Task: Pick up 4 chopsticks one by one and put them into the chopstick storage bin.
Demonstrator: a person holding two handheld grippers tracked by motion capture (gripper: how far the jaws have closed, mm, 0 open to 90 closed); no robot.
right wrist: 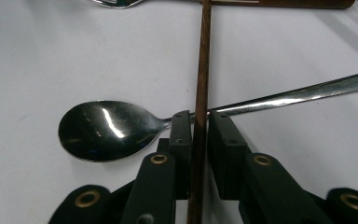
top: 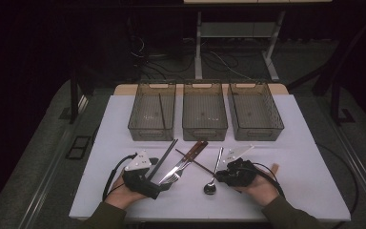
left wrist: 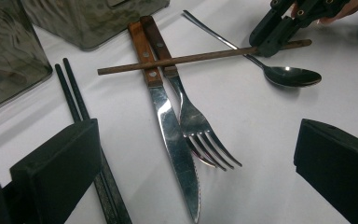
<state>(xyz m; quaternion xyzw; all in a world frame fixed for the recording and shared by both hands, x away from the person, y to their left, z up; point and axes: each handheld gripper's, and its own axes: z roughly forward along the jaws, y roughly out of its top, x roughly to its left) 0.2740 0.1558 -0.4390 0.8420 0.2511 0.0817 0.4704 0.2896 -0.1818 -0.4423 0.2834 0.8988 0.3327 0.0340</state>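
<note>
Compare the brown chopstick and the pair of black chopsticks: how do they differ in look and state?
The brown chopstick is single and reddish-brown; the black chopsticks are a dark pair lying side by side. The brown chopstick sits between the right gripper's jaws and crosses the knife and fork handles; the black chopsticks lie flat beside the left gripper. All are thin, straight sticks.

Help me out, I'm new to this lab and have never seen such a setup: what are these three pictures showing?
A person sits at a white table with a hand-held two-jaw gripper in each hand. One picture looks down from above; the other two come from cameras riding on each gripper. On the table lie a knife, a fork, a spoon, black chopsticks and three bins. The right gripper is closed on a brown chopstick. The left gripper is open, facing the knife and fork.
</note>
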